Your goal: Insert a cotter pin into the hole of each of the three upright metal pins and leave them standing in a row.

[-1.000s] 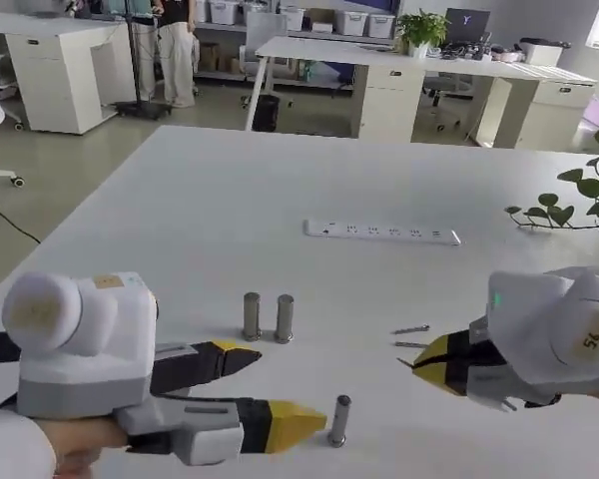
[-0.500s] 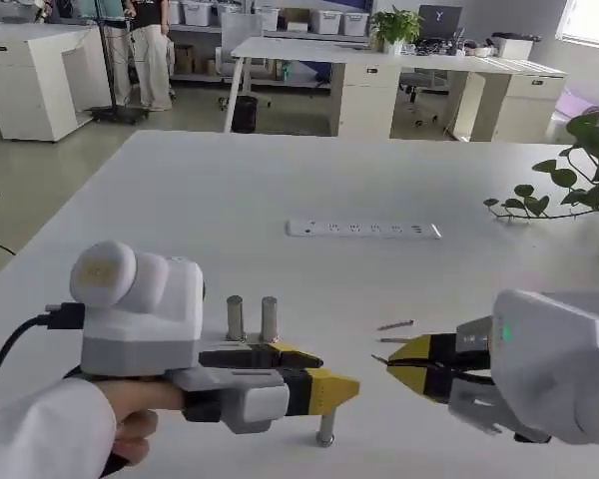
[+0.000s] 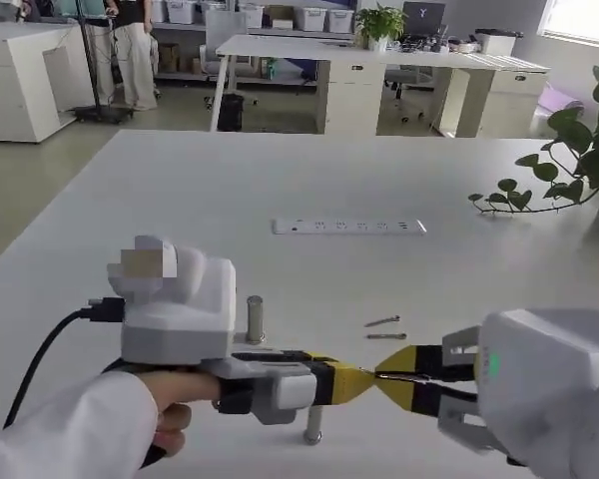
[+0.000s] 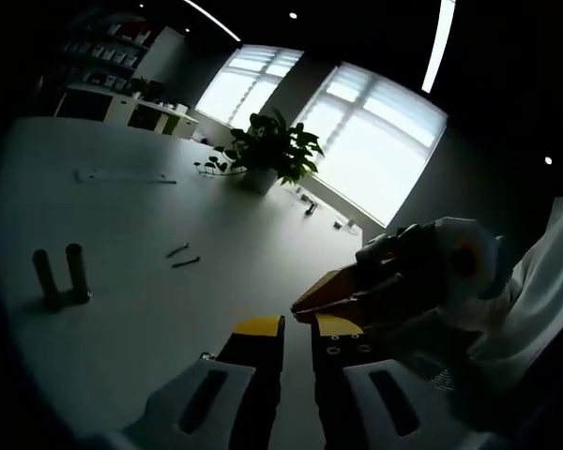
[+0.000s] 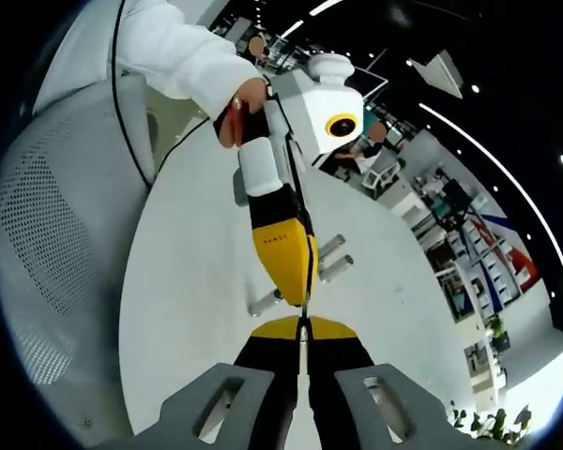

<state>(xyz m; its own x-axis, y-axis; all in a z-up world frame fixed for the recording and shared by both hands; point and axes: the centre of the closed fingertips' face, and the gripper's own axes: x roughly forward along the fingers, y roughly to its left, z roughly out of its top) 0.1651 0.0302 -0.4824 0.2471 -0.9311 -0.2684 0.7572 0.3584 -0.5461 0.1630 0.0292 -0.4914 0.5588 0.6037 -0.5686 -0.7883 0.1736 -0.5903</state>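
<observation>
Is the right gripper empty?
No, the right gripper is shut on a thin cotter pin.

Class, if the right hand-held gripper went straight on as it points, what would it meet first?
The left hand-held gripper: its yellow tip lies dead ahead, nearly touching the cotter pin that the right hand-held gripper holds; the exact gap is unclear.

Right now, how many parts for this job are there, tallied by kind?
Metal pins: 3
Cotter pins: 3, two loose on the bench and one in the right gripper
Total: 6
</observation>
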